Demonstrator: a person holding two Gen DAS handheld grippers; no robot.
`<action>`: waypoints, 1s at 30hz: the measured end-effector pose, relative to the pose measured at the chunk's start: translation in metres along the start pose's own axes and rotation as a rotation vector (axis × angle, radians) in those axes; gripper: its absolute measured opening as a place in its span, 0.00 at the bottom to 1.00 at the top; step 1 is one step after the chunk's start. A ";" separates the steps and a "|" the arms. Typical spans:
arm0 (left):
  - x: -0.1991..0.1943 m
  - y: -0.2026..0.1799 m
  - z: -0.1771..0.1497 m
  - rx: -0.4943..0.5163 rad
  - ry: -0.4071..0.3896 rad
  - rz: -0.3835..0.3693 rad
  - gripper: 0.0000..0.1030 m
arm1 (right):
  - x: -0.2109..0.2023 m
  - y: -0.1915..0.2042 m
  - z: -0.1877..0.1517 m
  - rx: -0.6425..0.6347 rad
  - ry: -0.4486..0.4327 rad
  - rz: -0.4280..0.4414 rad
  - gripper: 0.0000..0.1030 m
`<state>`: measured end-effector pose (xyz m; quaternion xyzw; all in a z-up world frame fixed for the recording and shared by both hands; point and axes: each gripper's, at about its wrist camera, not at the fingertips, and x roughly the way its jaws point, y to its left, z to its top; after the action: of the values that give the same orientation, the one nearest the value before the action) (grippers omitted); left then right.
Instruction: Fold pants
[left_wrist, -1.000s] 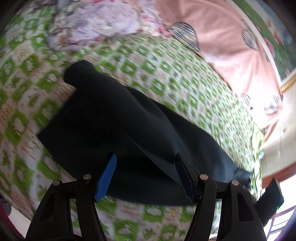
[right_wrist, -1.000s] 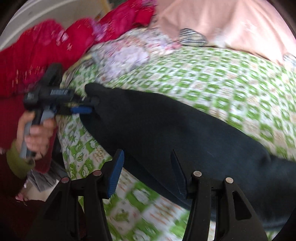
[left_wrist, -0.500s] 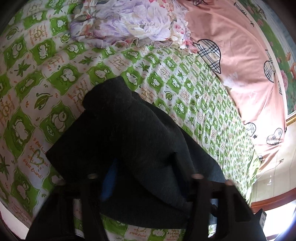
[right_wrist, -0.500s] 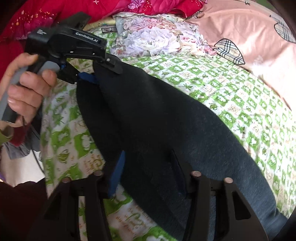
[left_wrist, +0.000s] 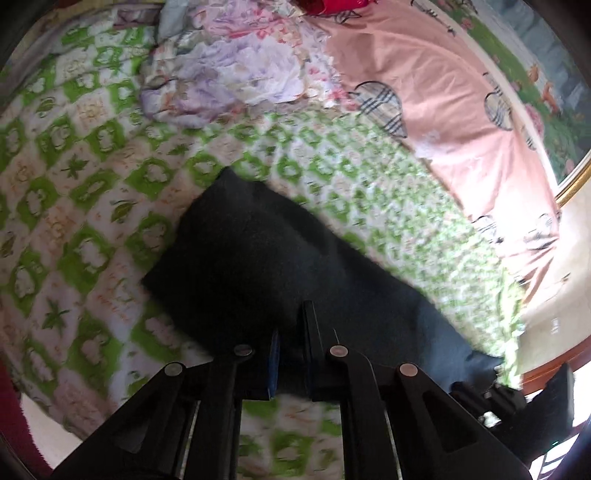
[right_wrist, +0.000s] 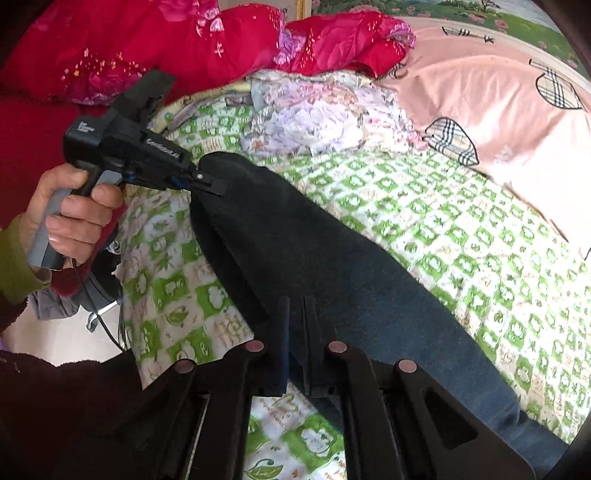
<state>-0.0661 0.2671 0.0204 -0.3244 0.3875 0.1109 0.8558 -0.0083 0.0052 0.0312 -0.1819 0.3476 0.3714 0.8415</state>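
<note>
Grip: now that both jaws have been closing, the pants are clamped by the left gripper and right gripper, lower centre.
Meaning: near edge secured; folding judged ready.

Bright daylight, motion blur, fisheye warping, dark vignetted corners.

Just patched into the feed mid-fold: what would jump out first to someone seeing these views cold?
The dark pants lie stretched across the green-and-white sheet, pinched along their near edge by both grippers. The left gripper, in a hand at the left of the right wrist view, bites one end; the right gripper clamps farther along. Both jaws have just closed on the cloth. Behind them lie a red quilt and a pink blanket.
</note>
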 end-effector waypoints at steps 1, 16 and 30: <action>0.002 0.005 -0.003 -0.010 0.011 0.002 0.09 | 0.003 0.000 -0.002 0.005 0.011 -0.002 0.06; 0.015 0.016 0.002 -0.072 0.040 -0.013 0.43 | 0.032 0.009 -0.001 0.057 0.035 0.014 0.54; 0.003 0.003 0.003 -0.010 -0.013 -0.019 0.09 | 0.029 0.014 0.010 -0.030 0.024 -0.060 0.06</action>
<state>-0.0638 0.2709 0.0183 -0.3316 0.3783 0.1067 0.8576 -0.0004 0.0347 0.0168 -0.2093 0.3467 0.3490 0.8451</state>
